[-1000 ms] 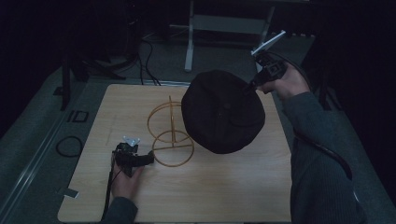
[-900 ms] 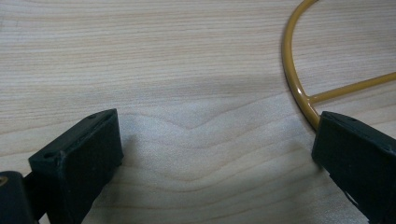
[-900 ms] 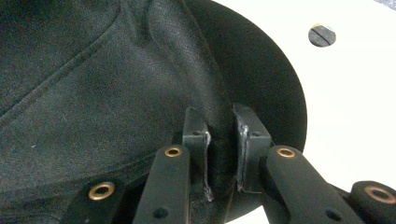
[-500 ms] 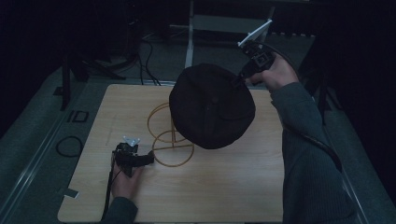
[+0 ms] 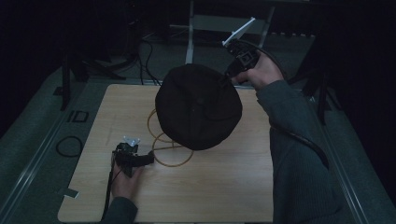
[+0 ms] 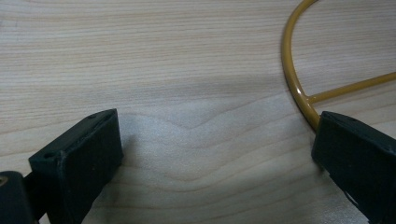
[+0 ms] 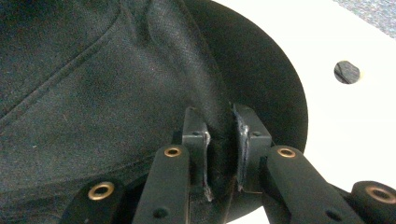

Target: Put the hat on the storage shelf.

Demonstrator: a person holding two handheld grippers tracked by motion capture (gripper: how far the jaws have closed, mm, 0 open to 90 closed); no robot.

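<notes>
- The right tongs [image 7: 220, 140] are clamped on a fold of a black fabric hat [image 5: 198, 107]; in the right gripper view the two jaws pinch the cloth between them, with a seam line running across the dark fabric to the left.
- In the high view the right tongs [image 5: 229, 74] sit at the hat's far right edge, held up by the right hand [image 5: 261, 72], with a grey plate standing above the gripper.
- The hat hangs above the middle of the tabletop [image 5: 210, 186], covering most of a yellow wire stand [image 5: 163, 144] beneath it.
- The left tongs [image 6: 210, 154] are spread wide with nothing between the jaws, low over the bare wood; the right-hand jaw in the left gripper view lies against the curved yellow wire [image 6: 292, 79] of the stand's base ring.
- In the high view the left tongs [image 5: 148, 158] rest near the tabletop's front left, just beside the ring, held by the left hand [image 5: 125, 179].
- A dark cable loop [image 5: 69, 145] lies off the tabletop's left edge.
</notes>
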